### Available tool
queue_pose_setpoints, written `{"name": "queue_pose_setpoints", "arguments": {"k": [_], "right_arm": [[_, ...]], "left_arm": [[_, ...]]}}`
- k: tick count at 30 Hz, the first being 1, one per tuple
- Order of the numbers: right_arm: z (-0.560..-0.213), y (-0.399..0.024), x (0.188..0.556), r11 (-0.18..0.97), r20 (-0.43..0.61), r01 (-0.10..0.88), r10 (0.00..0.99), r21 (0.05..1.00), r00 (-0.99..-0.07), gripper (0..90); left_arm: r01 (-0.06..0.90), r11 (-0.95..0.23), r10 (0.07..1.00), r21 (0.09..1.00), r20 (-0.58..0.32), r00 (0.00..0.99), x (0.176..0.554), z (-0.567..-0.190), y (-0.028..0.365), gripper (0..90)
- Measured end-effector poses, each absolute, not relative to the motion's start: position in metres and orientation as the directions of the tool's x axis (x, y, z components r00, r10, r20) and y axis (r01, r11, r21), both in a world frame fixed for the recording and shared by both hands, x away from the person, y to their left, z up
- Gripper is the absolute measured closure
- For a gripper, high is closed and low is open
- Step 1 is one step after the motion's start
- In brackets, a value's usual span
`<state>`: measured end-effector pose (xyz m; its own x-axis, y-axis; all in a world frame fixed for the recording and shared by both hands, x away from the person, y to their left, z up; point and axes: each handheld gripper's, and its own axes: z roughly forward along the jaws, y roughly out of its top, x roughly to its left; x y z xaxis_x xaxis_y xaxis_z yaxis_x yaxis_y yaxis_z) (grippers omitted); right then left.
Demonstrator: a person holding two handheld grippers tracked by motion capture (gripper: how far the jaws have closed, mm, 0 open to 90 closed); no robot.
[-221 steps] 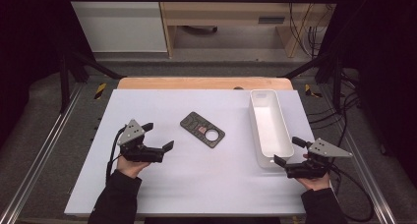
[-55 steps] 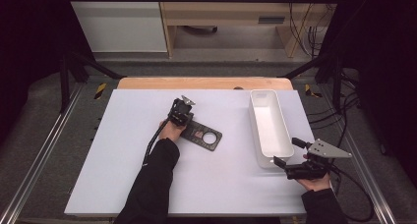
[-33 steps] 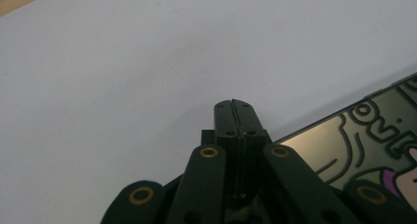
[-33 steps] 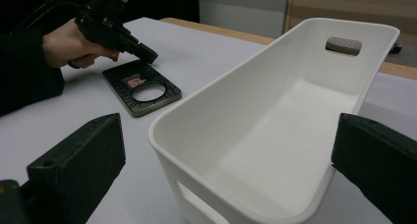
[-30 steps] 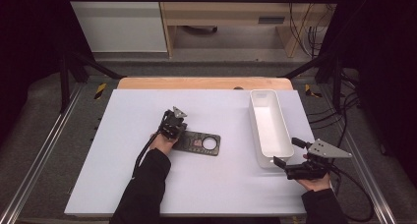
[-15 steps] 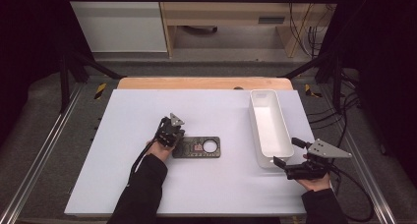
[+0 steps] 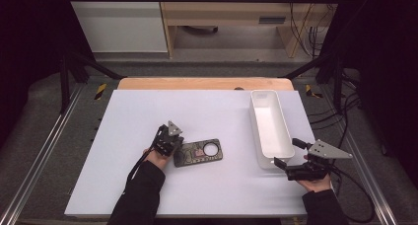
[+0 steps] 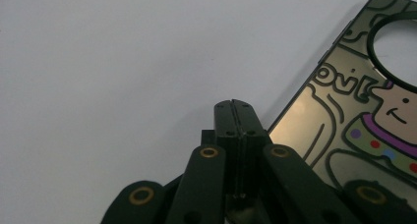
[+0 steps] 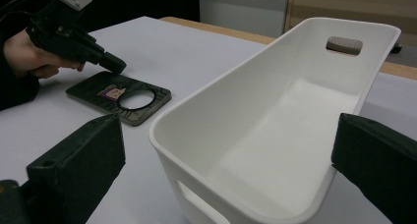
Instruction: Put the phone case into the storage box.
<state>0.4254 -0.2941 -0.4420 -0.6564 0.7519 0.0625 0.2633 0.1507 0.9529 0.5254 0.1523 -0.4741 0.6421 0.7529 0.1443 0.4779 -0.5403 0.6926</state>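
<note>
Pressing left hand-held gripper (image 7: 171, 142), jaws together, against left short end of phone case (image 7: 198, 152). Case flat on counter (image 7: 207, 111), long axis pointing right toward white bin (image 7: 268, 126). Right hand-held gripper (image 7: 287, 156), jaws apart, straddles bin's near end.

Phone case (image 8: 354, 111) showing outlined cartoon lettering in your left gripper view, near camera hole: reading roughly "ovi", maybe part of "love"; start getting cut off by case edge, so you cannot be sure of whole word. Cartoon figure with smiling face sitting just below lettering. Same case (image 7: 198, 152) in high view appearing too small for reading. No other text readable.
</note>
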Motion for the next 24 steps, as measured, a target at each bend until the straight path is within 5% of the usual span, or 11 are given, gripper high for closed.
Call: {"name": "queue_pose_setpoints", "arguments": {"k": [24], "right_arm": [[-0.442,-0.293,0.425,0.152,0.063,0.264,0.752,0.952,-0.657,0.1]], "left_arm": [[0.436,-0.524,0.735,0.731,0.130,0.666,0.494,-0.471,0.159,89.1]]}}
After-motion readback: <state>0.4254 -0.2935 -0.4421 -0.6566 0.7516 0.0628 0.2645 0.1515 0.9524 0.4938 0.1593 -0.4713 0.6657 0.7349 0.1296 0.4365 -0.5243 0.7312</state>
